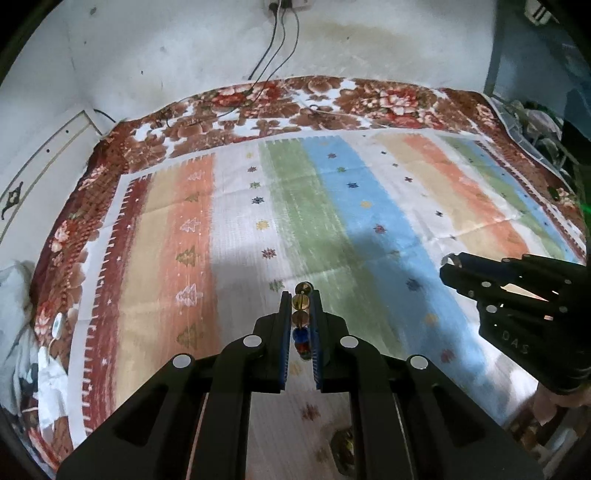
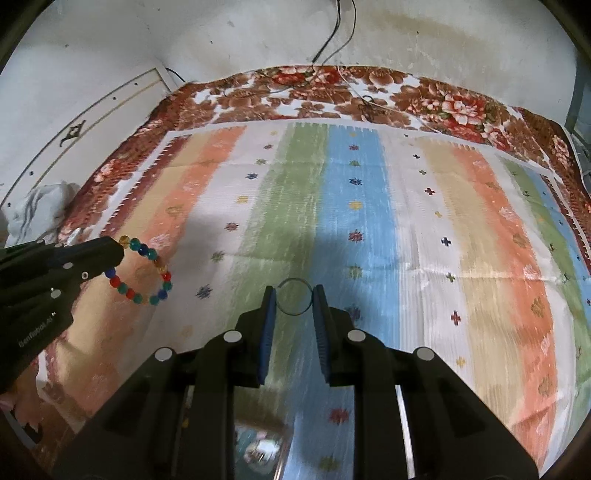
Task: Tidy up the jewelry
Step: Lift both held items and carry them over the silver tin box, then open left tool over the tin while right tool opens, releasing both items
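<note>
**Above the striped cloth, each tool carries one piece of jewelry**

Over the striped cloth (image 1: 332, 206), the left tool (image 1: 300, 295) has its blue pads closed tight on a beaded bracelet (image 1: 301, 317). From the left wrist view the beads stand in a line between the pads, amber ones at the tips and blue and red ones lower. From the right wrist view, that same bracelet (image 2: 146, 271) hangs as a full loop off the tip of the left tool (image 2: 120, 251), clear of the cloth, with red, blue, green and amber beads.

The right tool (image 2: 294, 295) holds a thin ring-shaped bangle (image 2: 294, 295) between its pads at a narrow gap; the hoop looks like clear or metal wire, though blur makes the material hard to tell. Its far edge pokes just past the fingertips. In the left wrist view the right tool (image 1: 448, 267) shows at the right edge, well apart from the left one.

A floral blanket (image 2: 332, 92) lies beneath the cloth, reaching to a wall (image 2: 258, 33).
</note>
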Demonstrator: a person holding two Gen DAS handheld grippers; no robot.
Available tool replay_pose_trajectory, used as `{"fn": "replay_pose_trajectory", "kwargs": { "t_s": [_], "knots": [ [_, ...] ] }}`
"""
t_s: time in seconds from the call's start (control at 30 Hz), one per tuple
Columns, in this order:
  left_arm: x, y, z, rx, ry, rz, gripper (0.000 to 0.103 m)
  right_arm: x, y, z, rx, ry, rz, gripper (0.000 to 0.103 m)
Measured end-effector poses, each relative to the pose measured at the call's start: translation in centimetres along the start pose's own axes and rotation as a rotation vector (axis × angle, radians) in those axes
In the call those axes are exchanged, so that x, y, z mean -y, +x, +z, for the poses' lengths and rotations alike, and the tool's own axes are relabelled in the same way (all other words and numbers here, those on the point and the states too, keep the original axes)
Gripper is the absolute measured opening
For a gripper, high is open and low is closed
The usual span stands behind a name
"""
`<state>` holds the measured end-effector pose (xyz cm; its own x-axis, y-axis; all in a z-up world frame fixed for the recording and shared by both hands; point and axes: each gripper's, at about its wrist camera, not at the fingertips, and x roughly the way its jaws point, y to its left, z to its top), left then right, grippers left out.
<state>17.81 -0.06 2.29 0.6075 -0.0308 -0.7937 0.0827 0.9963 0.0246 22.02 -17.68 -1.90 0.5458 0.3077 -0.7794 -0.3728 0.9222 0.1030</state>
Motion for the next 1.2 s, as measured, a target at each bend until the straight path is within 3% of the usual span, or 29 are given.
{"fn": "replay_pose_trajectory", "kwargs": {
  "t_s": [0.43,1.03,1.1,1.13,1.17,1.2],
  "knots": [
    [2.8,-4.9,-5.0,0.014,0.017,-0.027,0.009,-2.9,-4.1,-4.1,0.005,-0.028,0.023,0.022],
    [4.8,-6.2,-8.4,0.000,0.039,-0.050,0.009,-3.7,-5.3,-8.0,-0.030,-0.029,0.027,0.022],
    [4.7,-6.1,-8.4,-0.002,0.030,-0.059,0.010,-3.4,-5.4,-8.1,-0.027,-0.019,0.017,0.026],
    [4.6,-6.2,-8.5,-0.001,0.028,-0.063,0.010,-3.2,-5.4,-8.1,-0.026,-0.015,0.009,0.036],
    [4.6,-6.2,-8.6,-0.001,0.027,-0.065,0.016,-3.0,-5.6,-8.1,-0.019,-0.008,-0.002,0.044],
    [4.5,-6.3,-8.6,0.000,0.022,-0.066,0.024,-2.7,-5.7,-8.2,-0.012,-0.002,-0.011,0.046]
  ]
}}
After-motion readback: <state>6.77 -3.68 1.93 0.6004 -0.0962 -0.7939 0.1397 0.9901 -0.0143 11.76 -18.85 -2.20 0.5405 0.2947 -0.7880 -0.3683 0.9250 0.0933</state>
